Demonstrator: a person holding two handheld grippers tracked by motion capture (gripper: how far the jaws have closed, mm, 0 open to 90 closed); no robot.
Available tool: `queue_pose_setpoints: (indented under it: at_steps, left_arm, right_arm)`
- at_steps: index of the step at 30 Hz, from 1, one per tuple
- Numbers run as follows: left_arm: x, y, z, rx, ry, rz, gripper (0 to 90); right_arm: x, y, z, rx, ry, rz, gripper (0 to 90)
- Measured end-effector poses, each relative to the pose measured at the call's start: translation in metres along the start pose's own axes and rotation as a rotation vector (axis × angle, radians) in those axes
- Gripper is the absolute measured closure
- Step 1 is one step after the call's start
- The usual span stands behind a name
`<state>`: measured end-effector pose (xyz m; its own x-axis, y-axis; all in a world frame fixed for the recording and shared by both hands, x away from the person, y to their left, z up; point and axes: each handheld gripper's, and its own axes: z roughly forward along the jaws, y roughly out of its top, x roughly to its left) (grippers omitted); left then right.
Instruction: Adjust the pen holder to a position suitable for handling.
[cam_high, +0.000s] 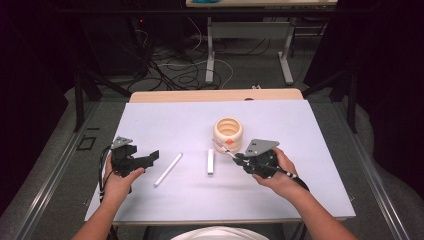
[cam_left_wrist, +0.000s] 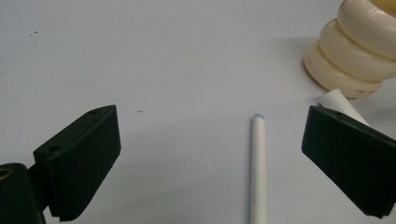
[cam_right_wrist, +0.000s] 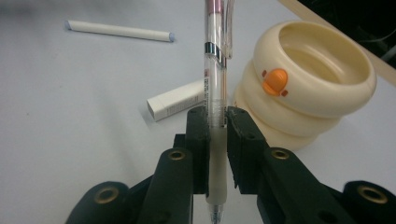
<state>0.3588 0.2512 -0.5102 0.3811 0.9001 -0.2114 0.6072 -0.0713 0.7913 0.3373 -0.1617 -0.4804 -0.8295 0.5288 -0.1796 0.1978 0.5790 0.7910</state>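
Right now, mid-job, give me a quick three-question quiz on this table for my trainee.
1. True or false: the right gripper is shut on a clear pen.
2. Which thing lies nearest the open left gripper? A) the long white stick B) the cream pen holder C) the short white block
3. Fill in: the orange spot on the pen holder faces the ____ gripper.

Key: 1 true. 2 A: the stick lies on the table between the jaws, untouched. 3 right.
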Motion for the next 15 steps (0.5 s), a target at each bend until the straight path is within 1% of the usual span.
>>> queue_pose_setpoints:
  at_steps: [1, 3, 4, 5, 8, 9, 11, 15]
  left_arm:
    - [0.000, 0.000, 0.000, -0.001, 0.001, -0.001, 4.7]
    - [0.000, 0.000, 0.001, -0.009, 0.004, -0.004, 4.7]
    - [0.000, 0.000, 0.001, -0.009, 0.004, -0.004, 4.8]
    - [0.000, 0.000, 0.001, -0.012, 0.004, -0.005, 4.8]
    - [0.001, 0.000, 0.000, -0.005, 0.005, -0.005, 4.8]
    - [0.001, 0.000, 0.000, -0.005, 0.004, -0.005, 4.8]
    - [0.000, 0.000, 0.000, -0.005, 0.004, -0.006, 4.8]
    - [0.000, 0.000, 0.000, 0.001, 0.003, -0.005, 4.8]
  right_arm:
    - [0.002, 0.001, 0.000, -0.001, -0.003, -0.015, 79.4]
    - [0.005, 0.003, 0.000, -0.027, -0.026, -0.039, 79.4]
    - [0.007, 0.004, 0.000, -0.035, -0.029, -0.057, 79.5]
    - [0.008, 0.005, 0.000, -0.043, -0.044, -0.078, 79.5]
    - [0.014, 0.007, 0.000, -0.057, -0.080, -0.155, 79.4]
    - [0.016, 0.008, 0.000, -0.069, -0.097, -0.176, 79.4]
    - [0.019, 0.008, 0.000, -0.077, -0.123, -0.233, 79.4]
    - [0.026, 0.010, 0.000, -0.090, -0.163, -0.332, 79.4]
